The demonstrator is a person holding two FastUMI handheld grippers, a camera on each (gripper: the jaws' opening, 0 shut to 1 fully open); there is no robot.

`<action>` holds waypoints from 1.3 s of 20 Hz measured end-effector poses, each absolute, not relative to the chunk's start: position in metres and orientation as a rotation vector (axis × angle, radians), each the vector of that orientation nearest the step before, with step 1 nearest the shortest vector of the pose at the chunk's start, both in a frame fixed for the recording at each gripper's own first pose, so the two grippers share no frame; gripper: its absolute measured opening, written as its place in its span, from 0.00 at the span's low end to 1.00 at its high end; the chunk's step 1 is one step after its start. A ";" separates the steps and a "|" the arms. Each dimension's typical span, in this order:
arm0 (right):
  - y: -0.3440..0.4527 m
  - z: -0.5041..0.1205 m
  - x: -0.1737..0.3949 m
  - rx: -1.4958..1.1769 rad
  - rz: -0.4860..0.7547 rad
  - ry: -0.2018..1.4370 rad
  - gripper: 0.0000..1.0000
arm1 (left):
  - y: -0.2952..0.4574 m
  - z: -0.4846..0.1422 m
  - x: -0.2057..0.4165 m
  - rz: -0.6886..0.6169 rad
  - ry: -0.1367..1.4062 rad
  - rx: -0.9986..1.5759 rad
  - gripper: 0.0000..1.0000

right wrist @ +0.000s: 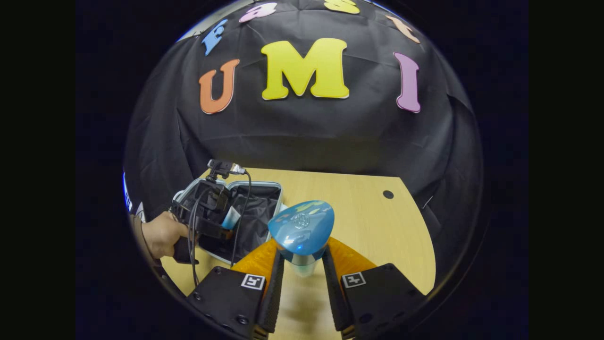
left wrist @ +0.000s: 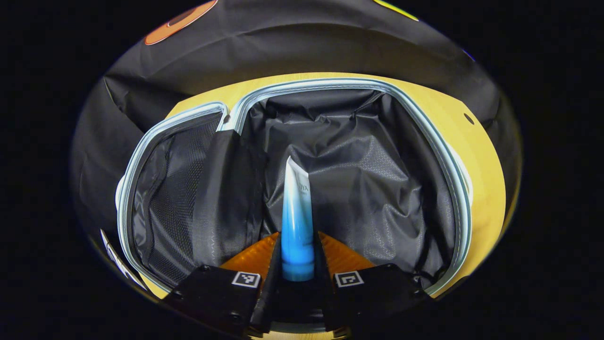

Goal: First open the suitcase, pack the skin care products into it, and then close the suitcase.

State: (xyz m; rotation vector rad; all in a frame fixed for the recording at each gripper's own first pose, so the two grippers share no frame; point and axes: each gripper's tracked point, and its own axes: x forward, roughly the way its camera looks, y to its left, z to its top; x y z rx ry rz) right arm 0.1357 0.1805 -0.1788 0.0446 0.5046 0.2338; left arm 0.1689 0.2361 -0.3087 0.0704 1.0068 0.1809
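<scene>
Suitcase (left wrist: 453, 170): open, lying flat on a light wooden table (left wrist: 486, 189); pale blue rim, black crinkled lining (left wrist: 368, 174). Two compartments side by side in the left gripper view: the larger one at centre and right, a smaller one with a mesh panel (left wrist: 165, 198) at left. In the right gripper view the suitcase (right wrist: 264, 198) sits at the table's left part, near the booth's wall.

Tube, blue fading to white (left wrist: 297, 222): held over the larger compartment, crimped end pointing away from the camera, cap end toward the camera.

Left gripper (left wrist: 298, 257): both fingers press the tube's lower blue part; jaws narrowed to the tube's width. In the right gripper view this gripper (right wrist: 214, 215) hangs over the suitcase, held by a person's hand (right wrist: 163, 233), a black cable (right wrist: 240, 212) looping from it, the tube's (right wrist: 231, 218) pale end visible.

Bottle, blue rounded cap with clear body below (right wrist: 302, 226): between the right gripper's (right wrist: 303, 264) fingers, above the bare table (right wrist: 377, 222), to the right of the suitcase. The fingers sit at either side of the clear body; contact appears firm on both.

Table hole, small and dark (right wrist: 388, 194): toward the far right edge.
</scene>
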 end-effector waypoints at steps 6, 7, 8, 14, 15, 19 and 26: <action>0.207 -0.173 0.138 0.021 0.288 0.508 0.42 | 0.223 -0.303 0.165 0.153 0.965 -0.005 0.65; 0.213 -0.171 0.139 0.012 0.300 0.508 0.42 | 0.222 -0.295 0.165 0.154 0.931 -0.004 0.91; 0.219 -0.169 0.140 0.004 0.313 0.507 0.42 | 0.220 -0.284 0.167 0.149 0.886 -0.010 0.88; 0.261 -0.170 0.141 -0.002 0.403 0.527 0.42 | 0.226 -0.207 0.144 0.092 0.599 0.013 0.90; 0.272 -0.174 0.142 0.006 0.422 0.543 0.42 | 0.232 -0.196 0.132 0.084 0.558 0.028 0.91; 0.316 -0.209 0.149 0.024 0.473 0.633 0.42 | 0.263 -0.175 0.076 0.088 0.465 0.061 0.90; 0.379 -0.274 0.165 0.037 0.483 0.798 0.42 | 0.312 -0.164 0.010 0.131 0.420 0.030 0.90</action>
